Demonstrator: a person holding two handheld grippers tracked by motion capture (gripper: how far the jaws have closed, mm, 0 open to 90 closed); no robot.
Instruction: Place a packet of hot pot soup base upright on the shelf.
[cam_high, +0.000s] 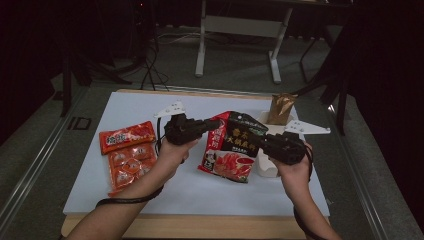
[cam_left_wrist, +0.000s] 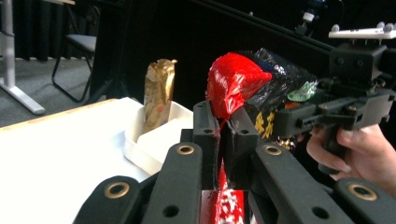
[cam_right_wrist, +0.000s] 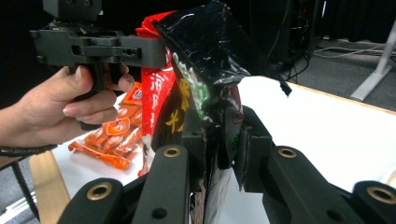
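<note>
A glossy red-and-black snack bag hangs between the two grippers above the white tabletop, its crinkled foil film catching the light. The left gripper pinches the bag's red upper edge; in the left gripper view the black jaws stand nearly together with the thin red film squeezed flat between the pads and bulging above them. The right gripper bites the black side of the same bag; in the right gripper view the creased black foil runs down into the narrow gap between the jaws, which look clamped on it, though the dark film against the dark pads makes the exact contact hard to read. Both grippers are matte black plastic with brass-ringed bolt holes, and each carries a pale three-cornered plate on top.

Behind the bag stands a low white rectangular tray with thin walls, and in its far end a crumpled golden-brown pouch stands upright. At the table's left lie two flat packets: an orange-red one with bold lettering, and just below it, touching, a clear-fronted pack of small red sausages. The tabletop is smooth and matte, with a light wooden edge along the near side.
</note>
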